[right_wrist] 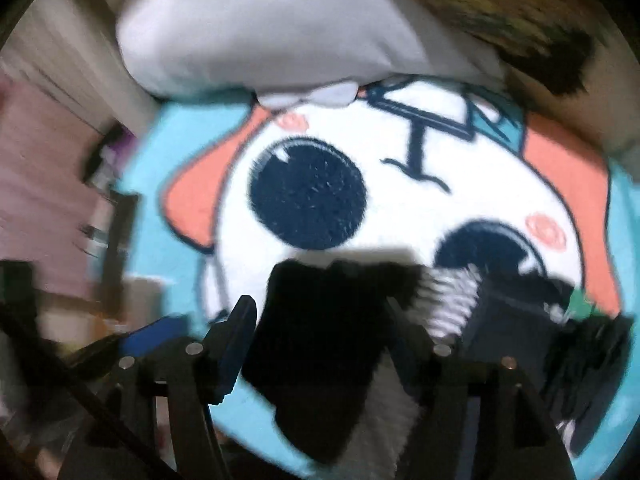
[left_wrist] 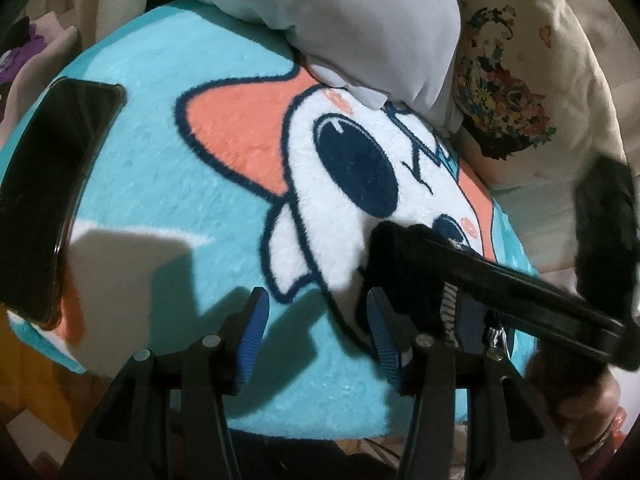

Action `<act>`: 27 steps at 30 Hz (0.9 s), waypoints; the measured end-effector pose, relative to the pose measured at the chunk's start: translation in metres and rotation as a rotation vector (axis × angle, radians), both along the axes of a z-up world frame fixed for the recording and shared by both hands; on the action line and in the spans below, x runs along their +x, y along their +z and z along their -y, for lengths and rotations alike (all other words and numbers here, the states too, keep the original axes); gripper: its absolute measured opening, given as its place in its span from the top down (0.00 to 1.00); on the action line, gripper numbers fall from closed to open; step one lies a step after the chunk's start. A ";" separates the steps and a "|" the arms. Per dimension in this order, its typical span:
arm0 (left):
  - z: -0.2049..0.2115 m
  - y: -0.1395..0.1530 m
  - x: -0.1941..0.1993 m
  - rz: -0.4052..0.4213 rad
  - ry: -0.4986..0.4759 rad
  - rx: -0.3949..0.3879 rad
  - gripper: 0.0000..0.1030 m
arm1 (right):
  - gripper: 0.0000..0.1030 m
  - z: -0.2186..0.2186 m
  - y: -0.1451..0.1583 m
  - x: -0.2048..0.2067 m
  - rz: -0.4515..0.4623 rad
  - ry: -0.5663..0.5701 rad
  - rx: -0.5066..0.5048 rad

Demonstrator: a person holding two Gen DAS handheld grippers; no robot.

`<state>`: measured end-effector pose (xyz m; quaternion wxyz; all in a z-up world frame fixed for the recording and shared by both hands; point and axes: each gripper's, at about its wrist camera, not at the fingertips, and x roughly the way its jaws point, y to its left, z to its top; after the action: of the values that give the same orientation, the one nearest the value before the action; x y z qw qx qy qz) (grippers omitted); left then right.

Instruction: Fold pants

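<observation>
- Black fleecy pants point(left_wrist: 394, 256) are lying bunched on a plush turquoise blanket point(left_wrist: 168, 208) printed with a cartoon face, at its near right part, close under both cameras.
- Left gripper point(left_wrist: 316, 332) is hovering with its jaws spread; its right blue pad is touching the dark cloth, nothing clamped.
- Right gripper point(right_wrist: 316, 344) is also spread wide, with the pants point(right_wrist: 320, 344) sitting between its fingers but not pinched; this view is blurred, so contact is uncertain.
- Both tools are probably lining up on one fabric edge so the garment can be lifted and spread flat.
- Dark phone point(left_wrist: 52, 192) is lying at the blanket's left edge, well apart.
- Grey pillow point(left_wrist: 328, 20) is resting on the far side.
</observation>
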<state>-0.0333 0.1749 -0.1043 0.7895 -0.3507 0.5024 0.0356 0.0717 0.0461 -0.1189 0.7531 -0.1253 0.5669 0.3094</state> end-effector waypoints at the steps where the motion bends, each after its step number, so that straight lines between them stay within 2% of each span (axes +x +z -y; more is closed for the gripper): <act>1: 0.000 -0.001 -0.002 -0.001 -0.003 0.001 0.52 | 0.31 -0.009 -0.008 -0.003 0.021 0.017 -0.053; 3: 0.002 -0.002 -0.007 -0.004 -0.013 0.006 0.52 | 0.31 -0.028 -0.026 -0.008 0.069 0.036 -0.168; 5: 0.006 -0.007 -0.009 -0.014 -0.032 0.003 0.52 | 0.33 -0.032 -0.034 -0.010 0.096 0.036 -0.193; 6: 0.007 -0.010 -0.011 -0.017 -0.038 -0.006 0.52 | 0.40 -0.030 -0.033 -0.011 0.104 0.034 -0.179; 7: 0.007 -0.013 -0.012 -0.017 -0.045 -0.012 0.52 | 0.56 -0.026 -0.030 -0.012 0.111 0.032 -0.164; 8: 0.008 -0.014 -0.013 -0.014 -0.052 -0.019 0.52 | 0.66 -0.018 -0.026 -0.011 0.114 0.022 -0.151; 10: 0.008 -0.016 -0.012 -0.012 -0.060 -0.025 0.52 | 0.72 0.003 -0.020 -0.001 0.062 -0.028 -0.072; 13: 0.012 -0.014 -0.004 0.007 -0.089 -0.038 0.51 | 0.74 0.035 -0.012 0.012 -0.015 -0.105 0.078; 16: 0.030 -0.010 0.012 0.041 -0.160 -0.045 0.47 | 0.74 0.059 -0.004 0.018 -0.062 -0.157 0.179; 18: 0.048 -0.007 0.025 0.081 -0.224 -0.053 0.38 | 0.74 0.067 0.000 0.017 -0.083 -0.169 0.219; 20: 0.065 -0.005 0.036 0.101 -0.264 -0.025 0.35 | 0.74 0.070 0.006 0.016 -0.104 -0.174 0.258; 22: 0.086 -0.005 0.049 0.101 -0.297 0.040 0.35 | 0.74 0.069 0.010 0.017 -0.115 -0.169 0.286; 23: 0.096 -0.005 0.055 0.080 -0.309 0.073 0.46 | 0.74 0.071 0.015 0.018 -0.117 -0.167 0.296; 24: 0.102 -0.005 0.058 0.068 -0.316 0.066 0.77 | 0.74 0.070 0.017 0.017 -0.119 -0.166 0.306; 25: 0.106 -0.005 0.061 0.054 -0.325 0.046 0.88 | 0.74 0.076 0.019 0.018 -0.124 -0.164 0.326; 27: 0.116 0.005 0.062 0.059 -0.308 0.060 0.89 | 0.74 0.086 0.022 0.020 -0.130 -0.160 0.363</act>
<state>0.0286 0.0586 -0.0992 0.8102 -0.2466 0.5255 -0.0814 0.0921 -0.0399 -0.0970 0.7475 0.0781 0.5572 0.3531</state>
